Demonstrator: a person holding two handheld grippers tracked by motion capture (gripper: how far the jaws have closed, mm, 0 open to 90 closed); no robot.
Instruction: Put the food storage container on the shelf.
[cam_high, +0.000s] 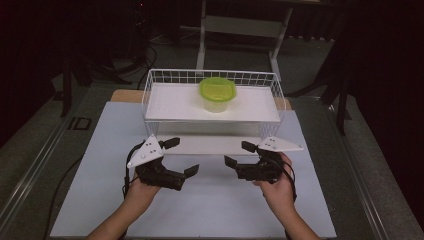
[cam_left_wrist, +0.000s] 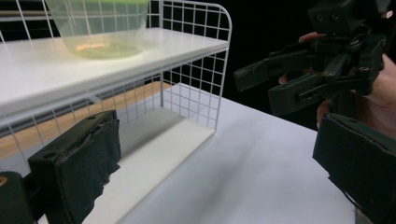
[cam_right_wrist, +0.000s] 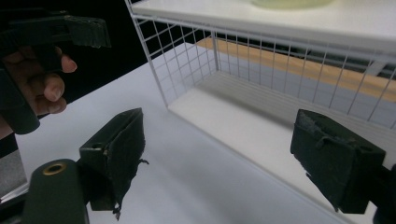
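Note:
A clear tub with a green lid (cam_high: 217, 93) stands on the top shelf of a white wire rack (cam_high: 150, 95) at the back of the table. In the left gripper view the tub (cam_left_wrist: 100, 28) sits up on that shelf, and the rack's end wall (cam_left_wrist: 196, 79) is close ahead. My left gripper (cam_high: 182, 156) is open and empty in front of the rack's left half, jaws turned inward; its own view (cam_left_wrist: 217, 172) shows table between the jaws. Facing it, my right gripper (cam_high: 239, 154) is open with nothing in it (cam_right_wrist: 226, 158). The rack's lower shelf (cam_right_wrist: 243, 121) lies ahead.
A white mat (cam_high: 100, 150) covers the table, and a wooden board (cam_high: 125, 95) shows behind the rack. Cables (cam_high: 65, 185) trail off the left edge. A desk frame (cam_high: 240, 25) stands on the dark floor beyond. Each hand (cam_left_wrist: 378, 93) (cam_right_wrist: 42, 88) shows in the other gripper's view.

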